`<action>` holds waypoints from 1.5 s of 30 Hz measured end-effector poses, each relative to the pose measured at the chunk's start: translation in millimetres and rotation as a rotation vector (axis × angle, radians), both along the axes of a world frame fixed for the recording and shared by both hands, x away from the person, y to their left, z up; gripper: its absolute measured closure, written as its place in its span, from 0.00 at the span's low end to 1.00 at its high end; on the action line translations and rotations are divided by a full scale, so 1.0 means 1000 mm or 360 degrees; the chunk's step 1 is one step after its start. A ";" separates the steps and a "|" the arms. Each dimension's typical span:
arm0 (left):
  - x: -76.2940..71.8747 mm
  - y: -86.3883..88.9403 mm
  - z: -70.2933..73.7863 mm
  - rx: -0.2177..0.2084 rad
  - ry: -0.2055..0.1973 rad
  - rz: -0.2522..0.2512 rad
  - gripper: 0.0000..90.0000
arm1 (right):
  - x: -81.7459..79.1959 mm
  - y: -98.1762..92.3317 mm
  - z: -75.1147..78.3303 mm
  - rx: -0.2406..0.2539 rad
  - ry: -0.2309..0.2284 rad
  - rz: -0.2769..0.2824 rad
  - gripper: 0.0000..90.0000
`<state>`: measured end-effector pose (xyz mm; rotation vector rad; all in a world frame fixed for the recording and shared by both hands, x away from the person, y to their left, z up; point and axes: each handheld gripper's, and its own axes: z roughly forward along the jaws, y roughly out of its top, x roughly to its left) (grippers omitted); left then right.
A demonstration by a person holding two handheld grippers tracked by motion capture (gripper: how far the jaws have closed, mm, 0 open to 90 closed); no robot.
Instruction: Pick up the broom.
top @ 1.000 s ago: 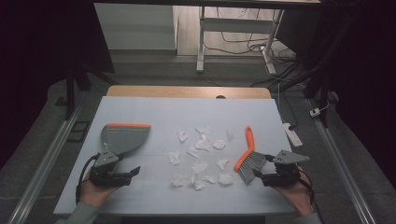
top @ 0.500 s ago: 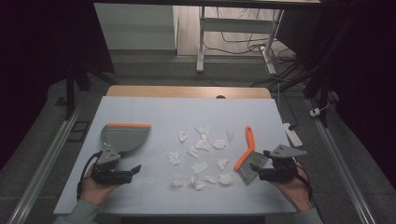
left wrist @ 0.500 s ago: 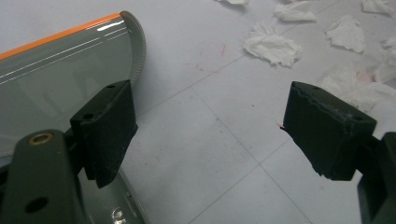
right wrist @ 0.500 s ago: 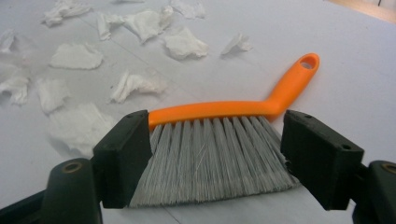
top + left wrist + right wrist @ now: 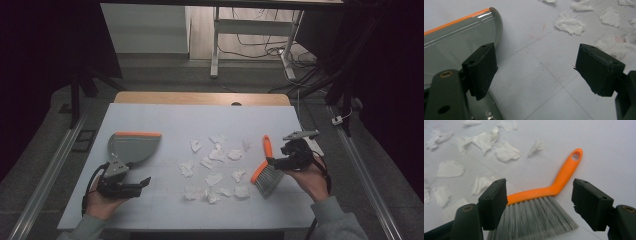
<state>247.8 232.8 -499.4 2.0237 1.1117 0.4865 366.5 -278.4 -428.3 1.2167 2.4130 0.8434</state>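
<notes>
An orange-handled brush (image 5: 265,167) with grey bristles lies on the white table to the right of several torn paper scraps (image 5: 215,165). My right gripper (image 5: 277,163) hovers just right of it, jaws wide. In the right gripper view the brush (image 5: 549,192) lies below and between the jaws of the right gripper (image 5: 539,202); they have just been closing a little, and the pads do not touch it. The grey dustpan (image 5: 132,147) with an orange lip rests at the left. My left gripper (image 5: 139,184) stands open just in front of it, the dustpan (image 5: 454,37) beside its left jaw and nothing between the jaws.
Paper scraps (image 5: 570,25) spread across the table's middle, between dustpan and brush, with more scraps (image 5: 506,152) beyond the brush. The table's front edge (image 5: 200,231) runs close to both hands. Bare white surface lies at the back of the table.
My right gripper has risen and moved away from the front edge, ending beside the brush. The brush, the dustpan and the left gripper have stayed in place.
</notes>
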 end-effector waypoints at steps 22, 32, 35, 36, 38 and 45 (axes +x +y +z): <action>0.001 -0.005 -0.005 0.0052 0.0001 -0.0045 0.21 | 0.072 0.030 -0.037 -0.0311 0.0437 -0.0336 0.35; 0.000 -0.004 -0.006 0.0043 -0.0002 -0.0054 0.21 | 0.082 0.024 -0.055 -0.0351 0.0535 -0.0438 0.37; 0.000 -0.005 -0.006 0.0044 -0.0002 -0.0052 0.21 | 0.083 0.026 -0.058 -0.0356 0.0553 -0.0456 0.42; 0.000 -0.005 -0.006 0.0047 -0.0001 -0.0052 0.21 | 0.083 0.027 -0.059 -0.0367 0.0558 -0.0458 0.43; 0.000 -0.005 -0.006 0.0049 0.0000 -0.0053 0.21 | 0.082 0.029 -0.060 -0.0387 0.0566 -0.0468 0.48; -0.001 -0.004 -0.006 0.0051 -0.0004 -0.0046 0.21 | 0.081 0.031 -0.061 -0.0376 0.0580 -0.0545 0.65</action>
